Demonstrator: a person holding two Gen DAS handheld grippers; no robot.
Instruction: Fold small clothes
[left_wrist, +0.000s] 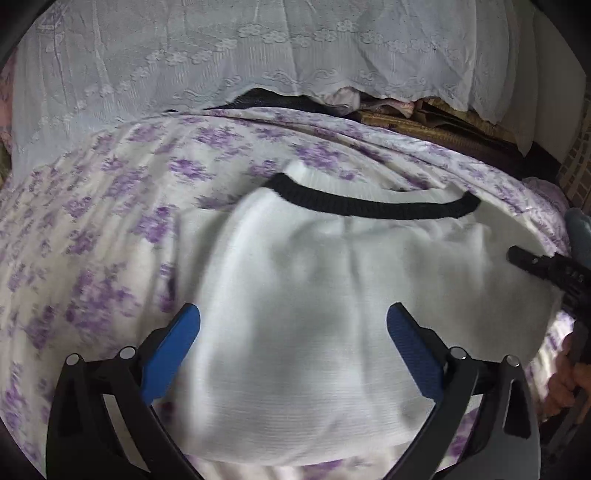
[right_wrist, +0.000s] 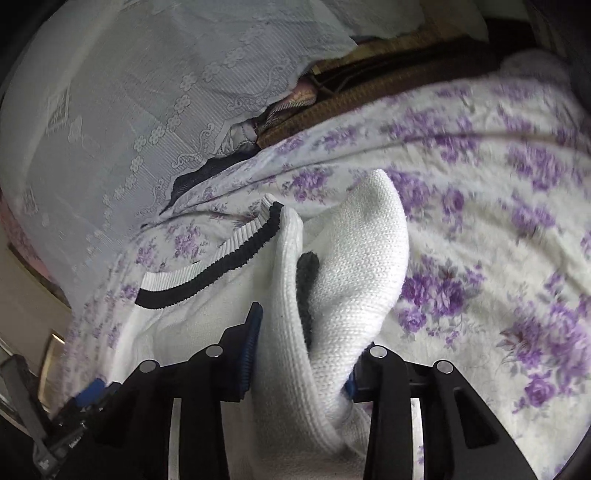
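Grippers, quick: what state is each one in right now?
Left gripper: open, jaws wide over the white sweater, holding nothing.
Right gripper: shut on a bunched fold of the sweater.

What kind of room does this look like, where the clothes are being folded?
Probably a bedroom. The white sweater lies on a purple-flowered sheet spread like bedding, and a white lace cover is draped over something bulky behind it. Little else of the room shows.
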